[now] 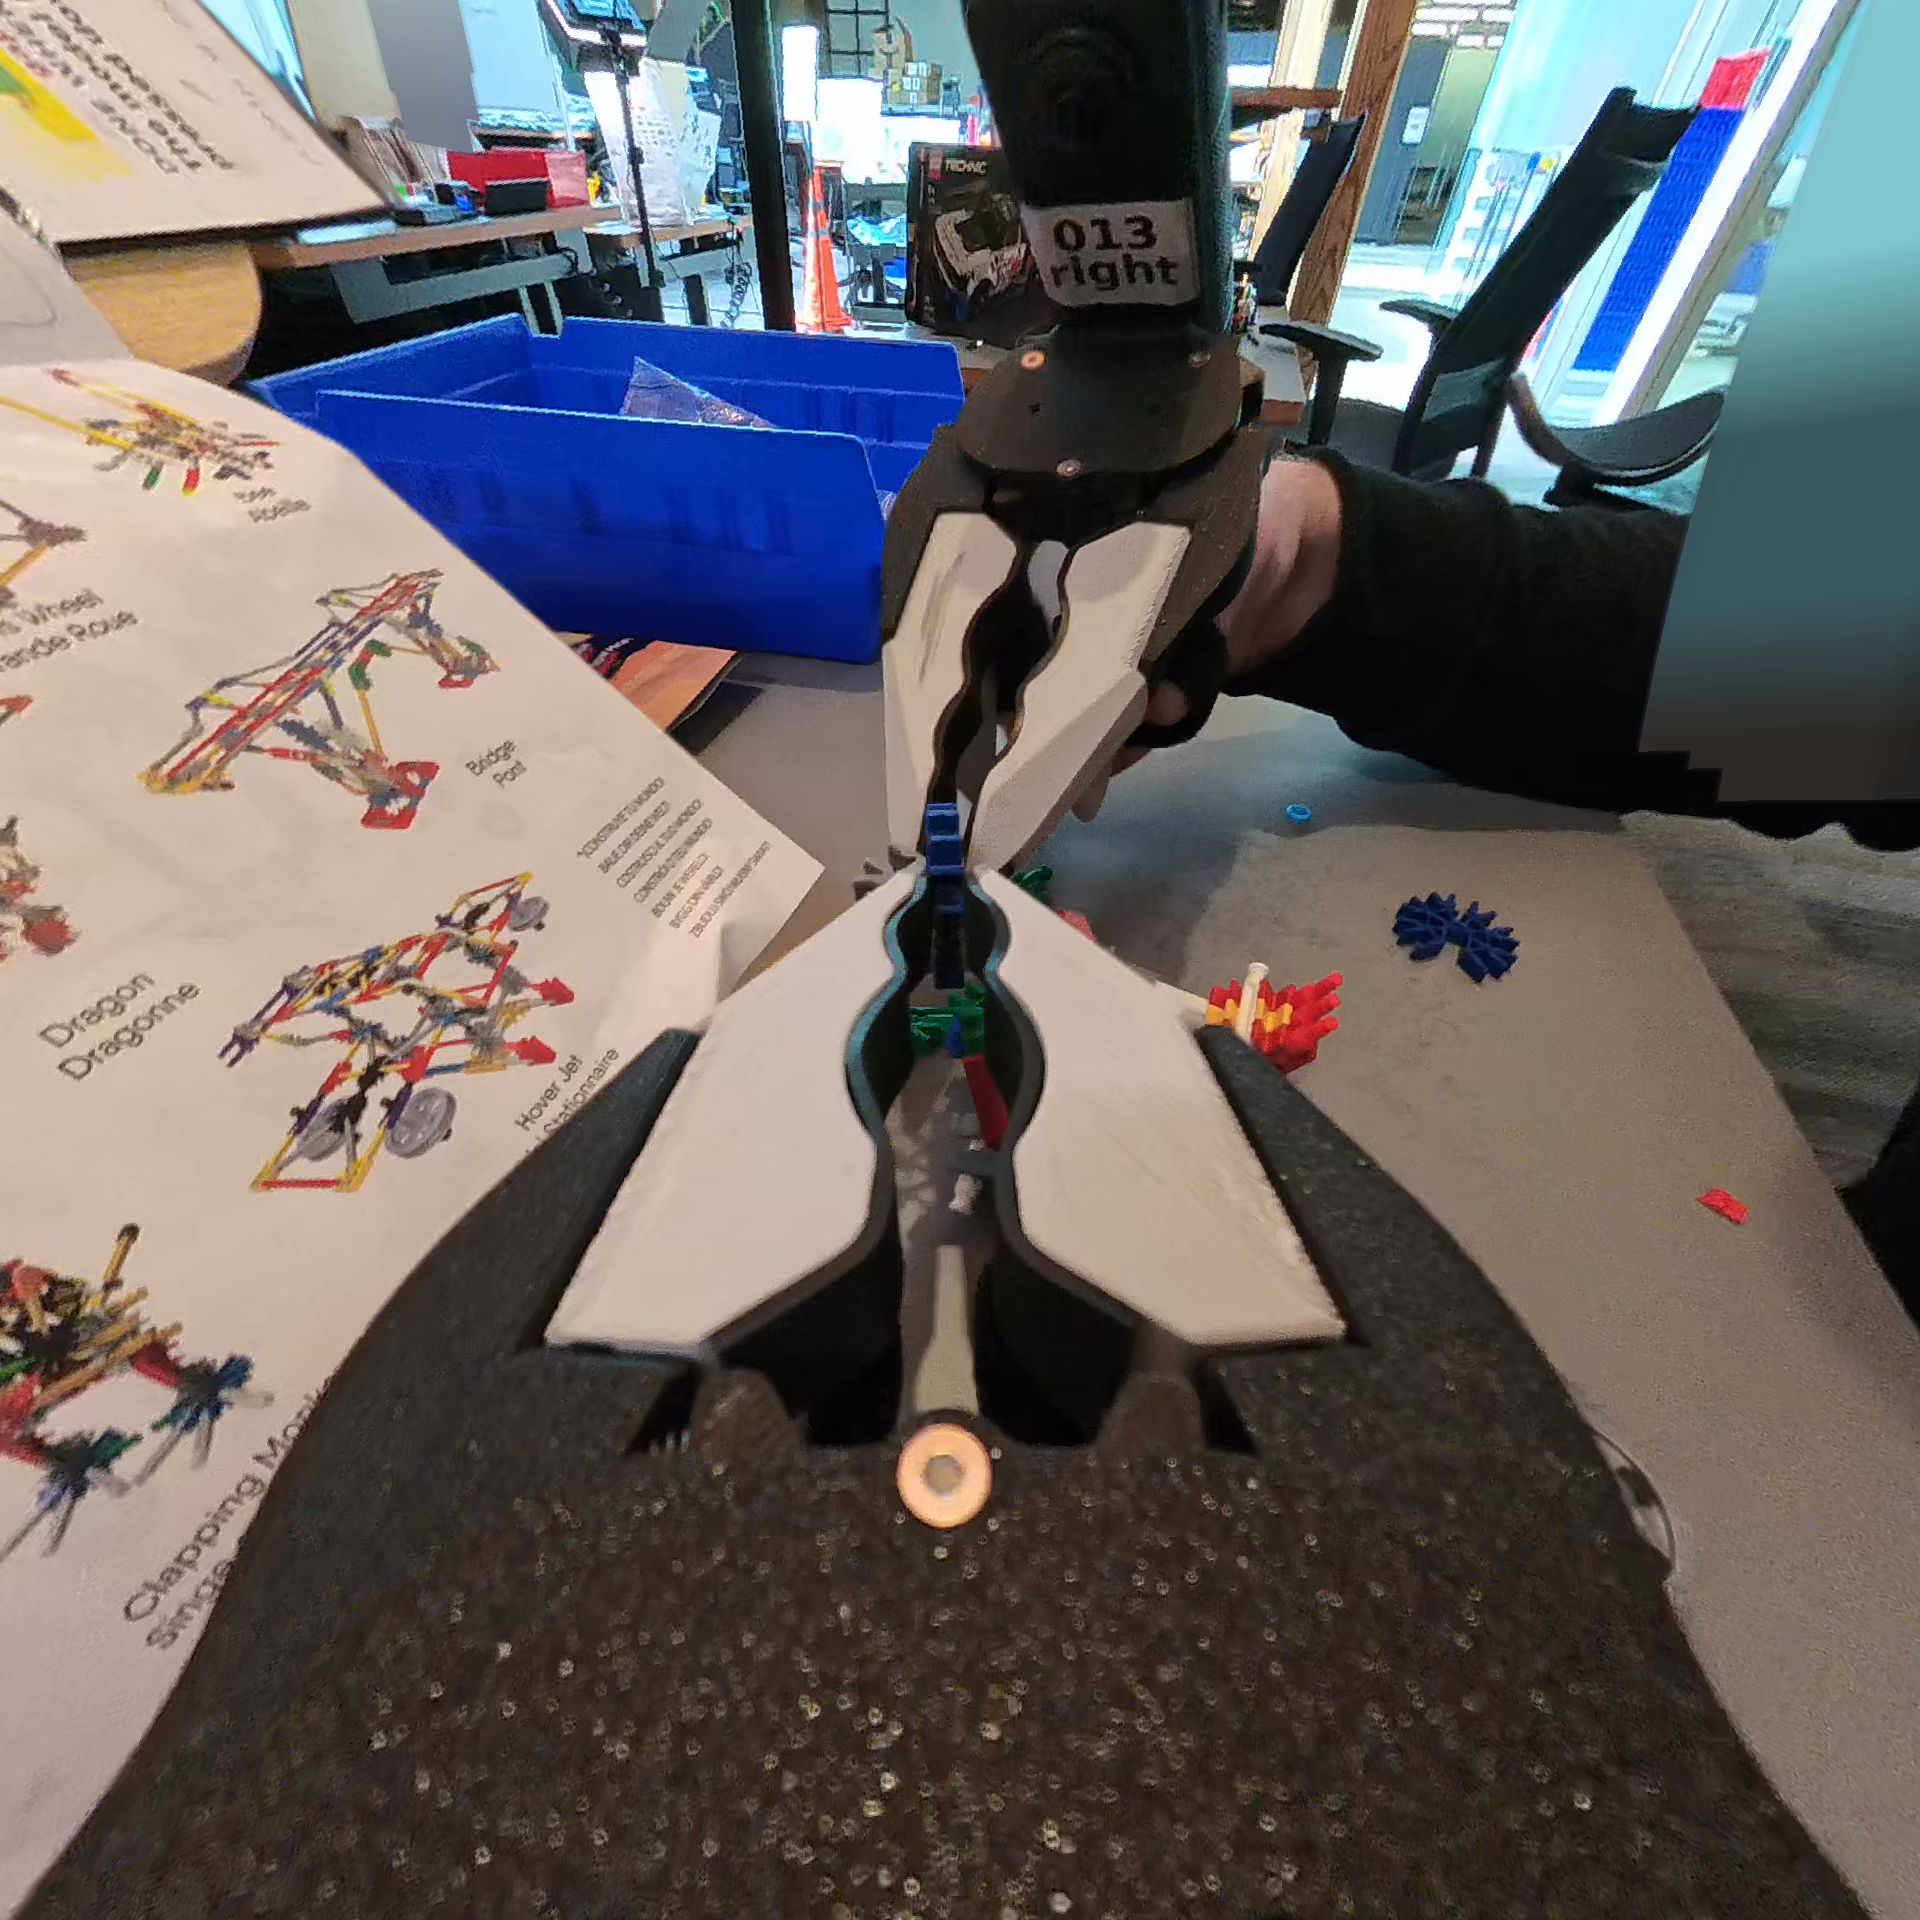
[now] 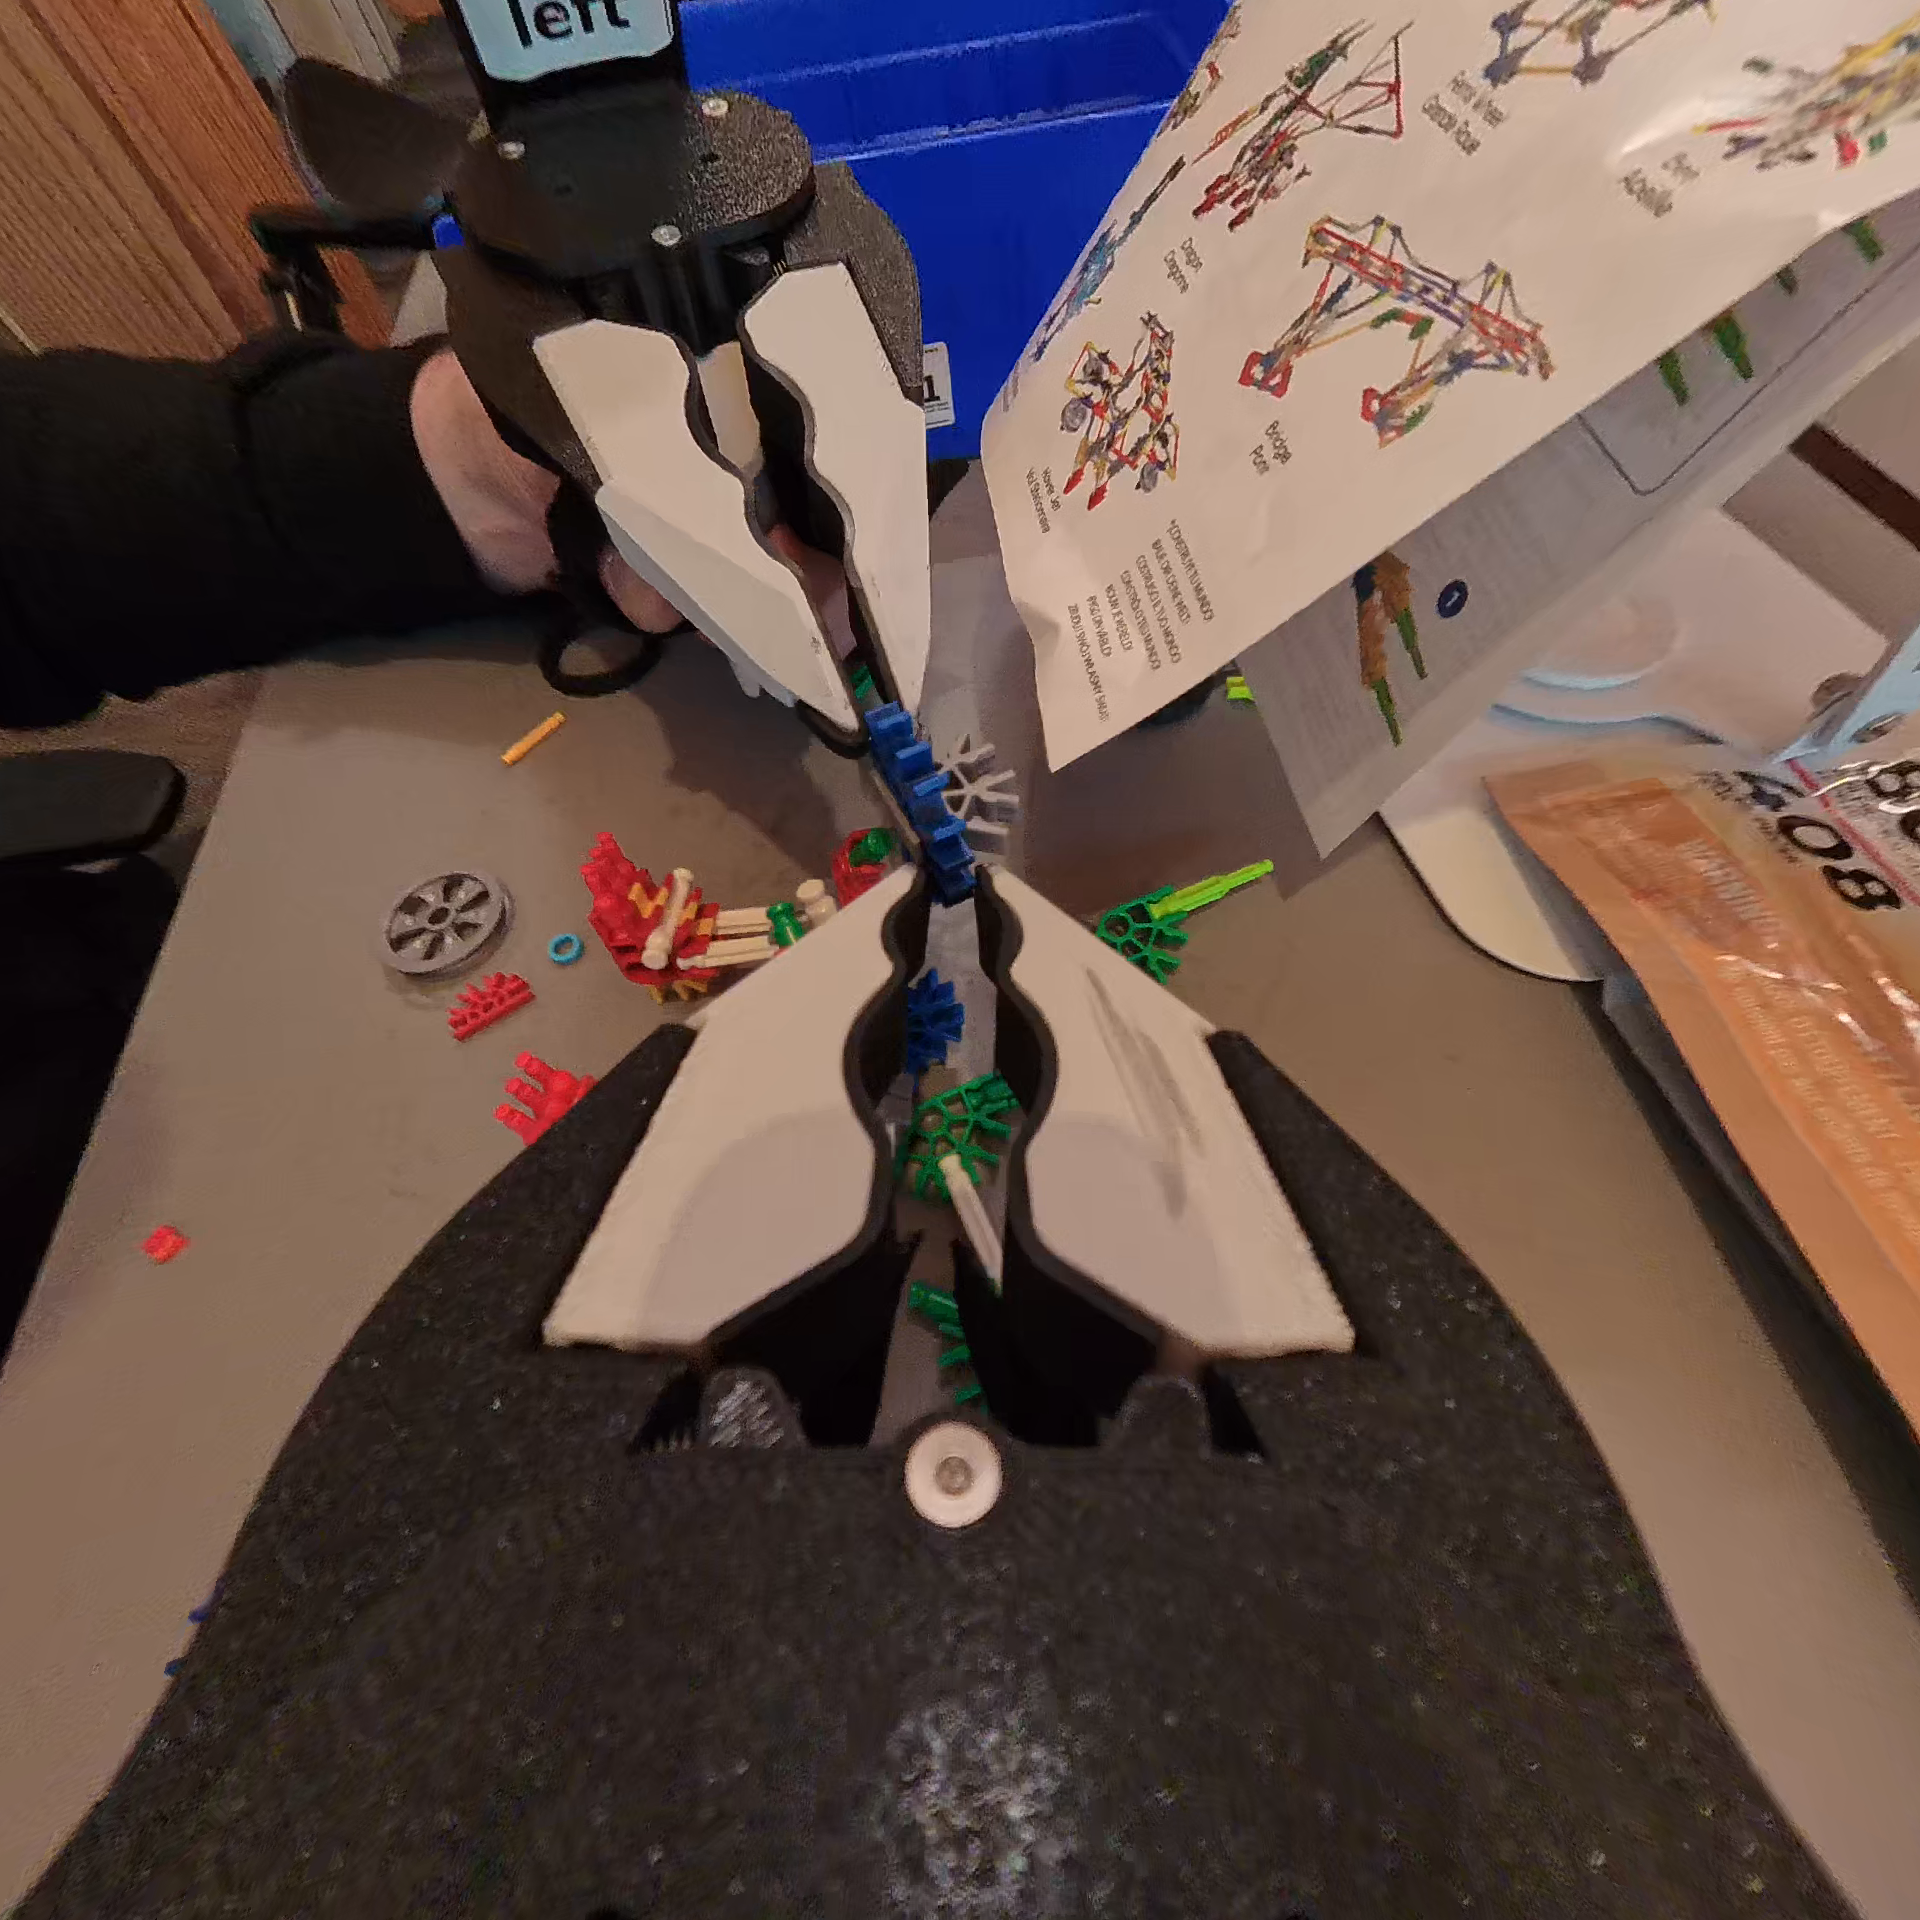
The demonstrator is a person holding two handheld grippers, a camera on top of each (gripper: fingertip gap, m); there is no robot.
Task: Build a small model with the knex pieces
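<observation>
**Two grippers meet on one blue connector piece**

Both grippers come together tip to tip above the grey counter (image 2: pixel 312 1195). The left gripper (image 1: pixel 943 883) has its jaws drawn in narrow, pinching the lower part of a blue toothed connector piece (image 1: pixel 941 847) that stands up on edge between the tips. From the far side the right gripper (image 1: pixel 961 831) reaches down, jaws also nearly together, clamped on the upper part of that same blue piece. In the right wrist view the blue connector piece (image 2: pixel 920 790) runs diagonally between the right gripper (image 2: pixel 951 883) near the camera and the left gripper (image 2: pixel 883 717) beyond it, with a grey snowflake connector (image 2: pixel 982 784) just beside it.

Under the grippers lie green connectors (image 2: pixel 951 1132) and a white rod (image 2: pixel 977 1210). To one side sits a red and yellow cluster (image 2: pixel 649 925) with white rods, a grey wheel (image 2: pixel 447 923), a small blue ring (image 2: pixel 563 948) and loose red pieces (image 2: pixel 490 1006). A pair of blue snowflake connectors (image 1: pixel 1455 935) lies well apart on the counter. A printed instruction sheet (image 1: pixel 312 831) hangs over the counter edge, and a blue bin (image 1: pixel 623 488) stands behind.
</observation>
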